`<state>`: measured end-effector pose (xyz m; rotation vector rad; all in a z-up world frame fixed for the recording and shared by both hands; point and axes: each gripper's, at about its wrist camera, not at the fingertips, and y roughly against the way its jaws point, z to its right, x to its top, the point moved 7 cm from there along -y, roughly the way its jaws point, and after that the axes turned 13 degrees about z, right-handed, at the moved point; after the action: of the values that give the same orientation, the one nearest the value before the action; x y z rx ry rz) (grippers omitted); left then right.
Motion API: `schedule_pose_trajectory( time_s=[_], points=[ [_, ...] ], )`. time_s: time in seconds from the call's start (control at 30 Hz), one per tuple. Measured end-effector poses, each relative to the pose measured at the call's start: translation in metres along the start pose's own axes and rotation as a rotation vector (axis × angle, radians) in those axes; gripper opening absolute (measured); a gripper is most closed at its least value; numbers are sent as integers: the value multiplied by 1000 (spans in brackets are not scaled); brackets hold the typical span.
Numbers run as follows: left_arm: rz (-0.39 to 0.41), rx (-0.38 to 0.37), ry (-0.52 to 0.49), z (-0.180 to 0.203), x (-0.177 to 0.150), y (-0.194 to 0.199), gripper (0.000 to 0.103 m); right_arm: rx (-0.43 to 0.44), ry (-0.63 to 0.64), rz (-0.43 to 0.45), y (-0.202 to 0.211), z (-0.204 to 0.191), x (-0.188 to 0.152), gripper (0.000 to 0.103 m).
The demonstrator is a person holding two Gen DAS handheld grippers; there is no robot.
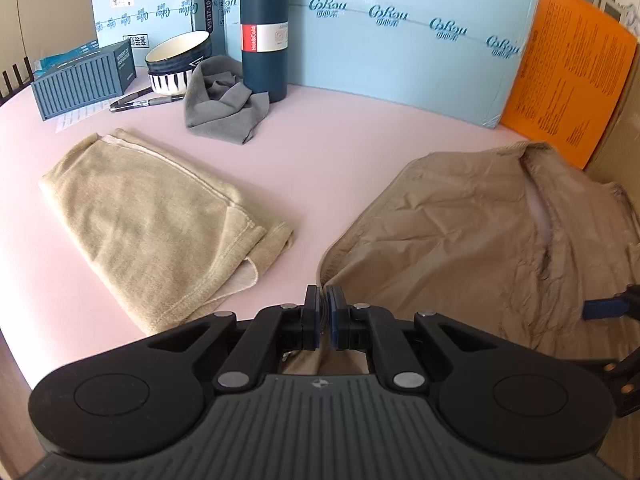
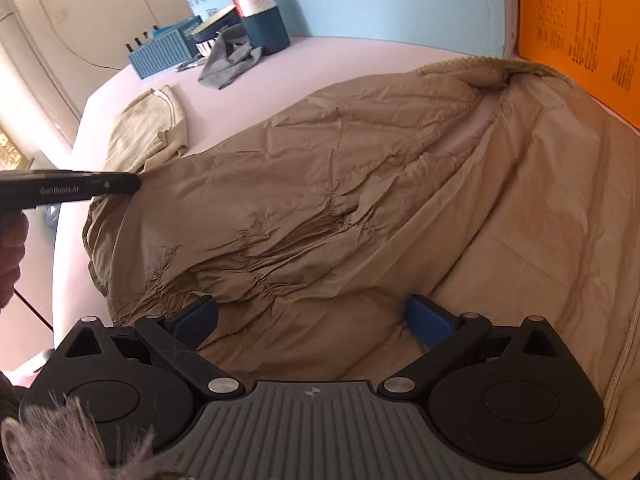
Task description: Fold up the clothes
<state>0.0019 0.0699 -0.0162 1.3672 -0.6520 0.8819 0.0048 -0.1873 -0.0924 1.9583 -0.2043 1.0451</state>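
A crumpled tan garment [image 1: 460,232] lies spread over the right half of the pink table [image 1: 312,160]. My left gripper [image 1: 325,300] is shut on the garment's near left corner, and tan fabric shows under its jaws. In the right wrist view the same tan garment [image 2: 360,184] fills the picture. My right gripper [image 2: 312,320] stands wide open low over it, with a puckered ridge of fabric between the blue pads [image 2: 428,324], which do not press on it. A beige folded garment [image 1: 152,220] lies on the table's left side.
At the back stand a dark blue flask [image 1: 264,32], a crumpled grey cloth [image 1: 224,108], a striped bowl [image 1: 180,60], a blue ribbed box [image 1: 84,80] and pens [image 1: 148,101]. Light blue boards [image 1: 400,48] and an orange board [image 1: 568,80] wall the far edge. A hand [image 2: 10,256] shows at left.
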Motion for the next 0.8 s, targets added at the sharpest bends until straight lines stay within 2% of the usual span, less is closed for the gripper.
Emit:
schedule_pose_trajectory(
  time_s=[0.07, 0.13, 0.2, 0.3, 0.4, 0.5, 0.57, 0.7, 0.8],
  points=[
    [37, -58, 49, 1, 6, 8, 4, -14, 106, 16, -3, -9, -8, 103],
    [62, -94, 81, 3, 11, 13, 4, -30, 126, 14, -4, -12, -7, 103],
    [72, -101, 83, 4, 15, 15, 4, -26, 58, 45, 2, -8, 2, 103],
    [76, -120, 95, 4, 16, 17, 4, 27, -100, 197, 23, -1, 28, 103],
    [93, -198, 116, 13, 19, 23, 4, 119, -236, 244, 26, 1, 50, 103],
    [91, -306, 109, 31, 18, 27, 4, 220, -356, 239, 12, -6, 62, 103],
    [76, -382, 68, 47, 13, 31, 4, 251, -356, 218, 3, -17, 62, 103],
    [4, -524, -95, 88, -7, 34, 4, 333, -369, 207, -4, -38, 64, 103],
    [-59, -596, -210, 113, -26, 31, 4, 332, -365, 181, -11, -45, 61, 103]
  ],
)
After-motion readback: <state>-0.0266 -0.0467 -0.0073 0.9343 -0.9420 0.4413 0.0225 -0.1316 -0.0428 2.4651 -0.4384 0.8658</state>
